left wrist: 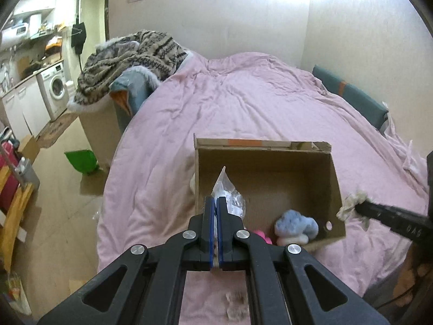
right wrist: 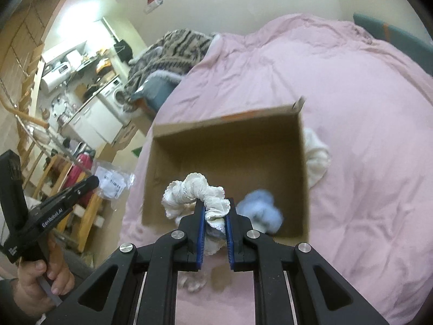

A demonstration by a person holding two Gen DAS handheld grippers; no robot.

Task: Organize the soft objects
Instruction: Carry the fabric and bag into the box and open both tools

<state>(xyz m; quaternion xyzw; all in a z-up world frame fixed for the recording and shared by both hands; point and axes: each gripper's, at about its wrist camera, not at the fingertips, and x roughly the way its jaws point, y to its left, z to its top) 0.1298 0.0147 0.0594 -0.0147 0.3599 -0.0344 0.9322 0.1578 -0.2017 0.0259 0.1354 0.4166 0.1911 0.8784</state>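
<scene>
A: Nearest the lens, the left gripper [left wrist: 215, 203] has its blue pads pressed together on a clear plastic packet [left wrist: 228, 195], whose pointed corner sticks upward and away, long axis running out over the box's near-left wall.

B: And the other one?

A: The right gripper [right wrist: 215, 205] pinches a white ruffled scrunchie [right wrist: 193, 191]; its loose loop arcs up and to the left of the fingers, above the box's near edge.

B: Start big, then. What's under it all?

A: A bed with a wrinkled pink duvet [left wrist: 243, 97] fills most of both views. A patterned fleece blanket [left wrist: 130, 62] is heaped at its far-left corner, and beyond that a kitchen area with a washing machine [left wrist: 56, 86].

B: The box?

A: An open cardboard box [left wrist: 333, 178] sits on the duvet, just ahead of both grippers. Inside, a pale blue plush [left wrist: 296, 223] lies against the near-right corner, something pink [left wrist: 261, 235] beside it. The box's far half is bare.

B: Around it?

A: A white fluffy item [right wrist: 318, 157] touches the outside of the right wall. Open duvet lies beyond and right; the bed's left edge drops to wooden floor.
</scene>
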